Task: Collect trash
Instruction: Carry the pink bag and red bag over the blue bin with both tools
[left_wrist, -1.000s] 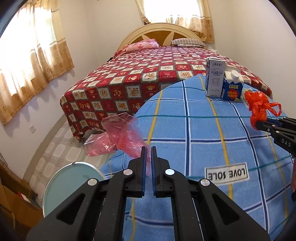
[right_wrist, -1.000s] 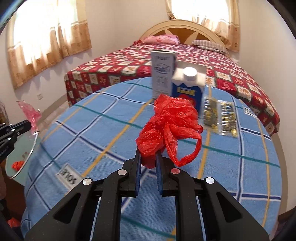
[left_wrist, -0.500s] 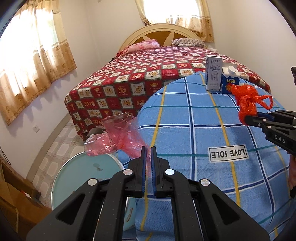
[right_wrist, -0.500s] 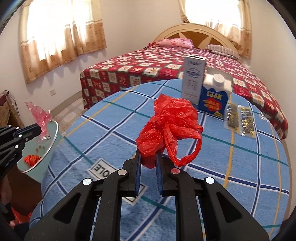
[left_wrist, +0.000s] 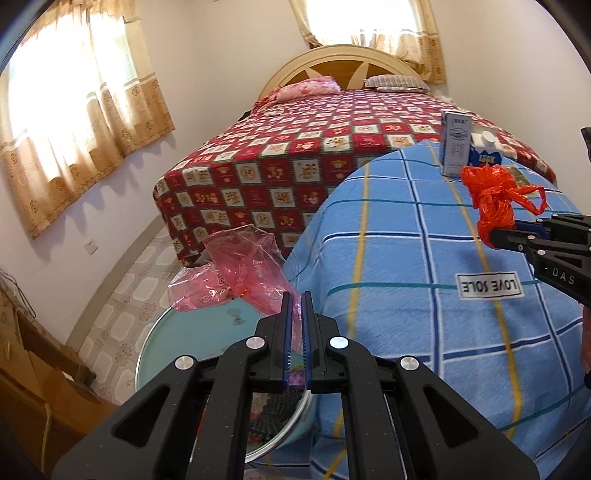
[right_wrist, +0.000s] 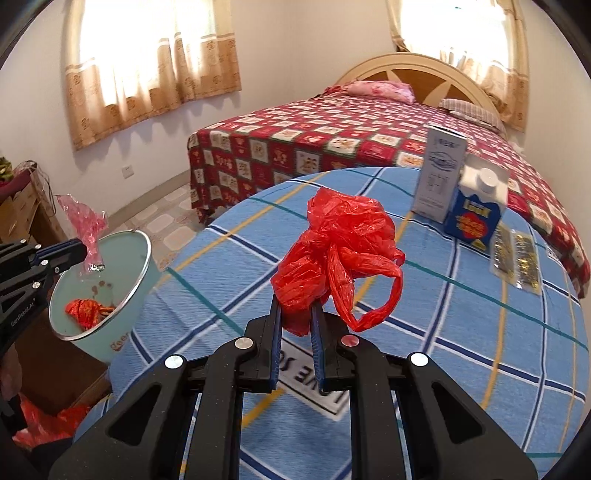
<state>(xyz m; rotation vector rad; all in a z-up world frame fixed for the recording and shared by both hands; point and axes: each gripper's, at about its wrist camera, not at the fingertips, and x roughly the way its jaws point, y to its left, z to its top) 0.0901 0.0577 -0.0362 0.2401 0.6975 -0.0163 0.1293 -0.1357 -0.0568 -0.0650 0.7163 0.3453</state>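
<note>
My left gripper (left_wrist: 296, 295) is shut on a pink see-through plastic wrapper (left_wrist: 236, 273) and holds it over the pale green bin (left_wrist: 162, 343). In the right wrist view the left gripper (right_wrist: 79, 251) holds the wrapper (right_wrist: 83, 221) above the bin's (right_wrist: 122, 332) rim; red trash lies inside. My right gripper (right_wrist: 295, 306) is shut on a crumpled red plastic bag (right_wrist: 340, 251), held above the blue checked table (right_wrist: 480, 332). The bag also shows in the left wrist view (left_wrist: 495, 203).
A white carton (right_wrist: 439, 173), a blue carton (right_wrist: 476, 206) and a flat gold-speckled packet (right_wrist: 517, 254) stand on the table's far side. A bed with a red patterned cover (right_wrist: 332, 140) lies behind. A wooden cabinet (left_wrist: 33, 384) stands left of the bin.
My left gripper has moved left off the table with the pink wrapper, now over the bin. My right gripper has carried the red bag leftward toward the bin side.
</note>
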